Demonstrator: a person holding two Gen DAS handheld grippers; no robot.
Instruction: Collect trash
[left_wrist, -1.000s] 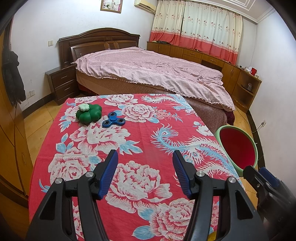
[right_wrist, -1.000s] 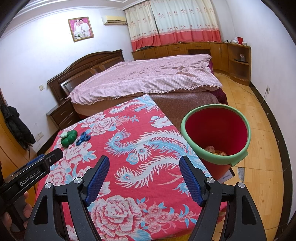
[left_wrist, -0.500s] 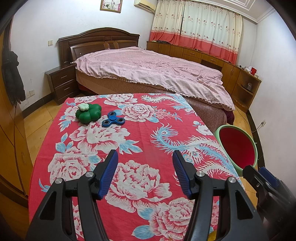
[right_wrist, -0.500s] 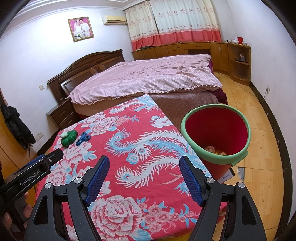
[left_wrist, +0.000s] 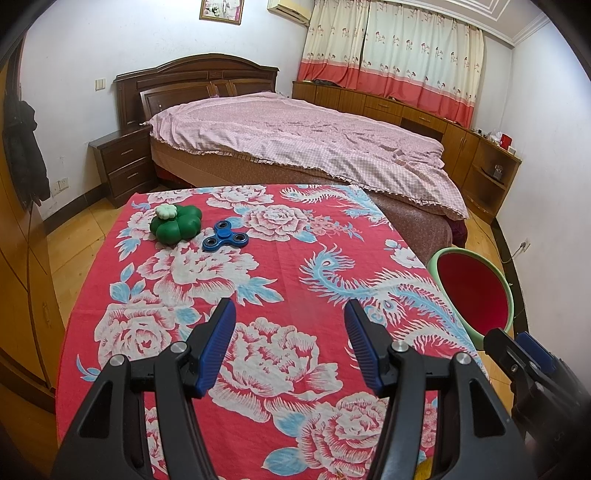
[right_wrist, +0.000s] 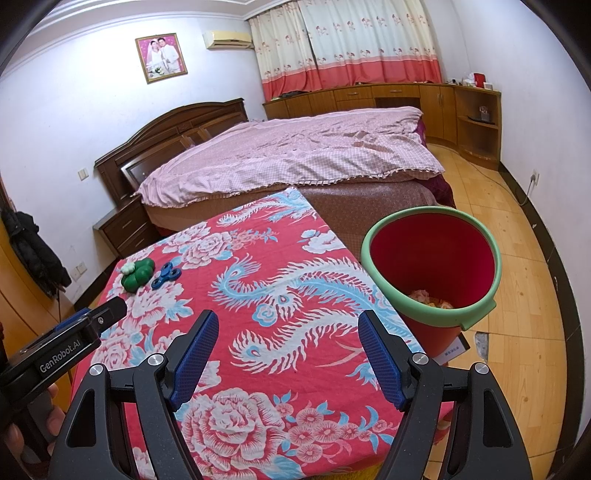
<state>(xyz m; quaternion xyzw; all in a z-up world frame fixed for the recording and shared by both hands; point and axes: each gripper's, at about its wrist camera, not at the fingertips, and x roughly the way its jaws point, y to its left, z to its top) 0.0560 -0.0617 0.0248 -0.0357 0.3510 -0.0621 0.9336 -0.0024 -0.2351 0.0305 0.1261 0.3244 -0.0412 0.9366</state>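
- The red bin (right_wrist: 432, 266) with the green rim stands on the floor just beside the tabletop's (left_wrist: 280, 273) right edge, with scraps already lying at its bottom.
- No loose trash shows on the cloth; only a green clover toy (left_wrist: 176, 224) and a blue spinner (left_wrist: 224, 238), touching, at the far corner.
- Left gripper (left_wrist: 290, 345) and right gripper (right_wrist: 288, 356) hover with jaws released and empty.
- Risk: either keepsake could be mistaken for rubbish and binned.

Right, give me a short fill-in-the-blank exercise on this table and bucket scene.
1. The fidget spinner beside the green clover-shaped toy is ____ in colour.
2. The bucket with the green rim is ____ inside.
3. Both the left gripper and the right gripper hold ____.
4. The bucket stands on the ____.

Missing words: blue; red; nothing; floor
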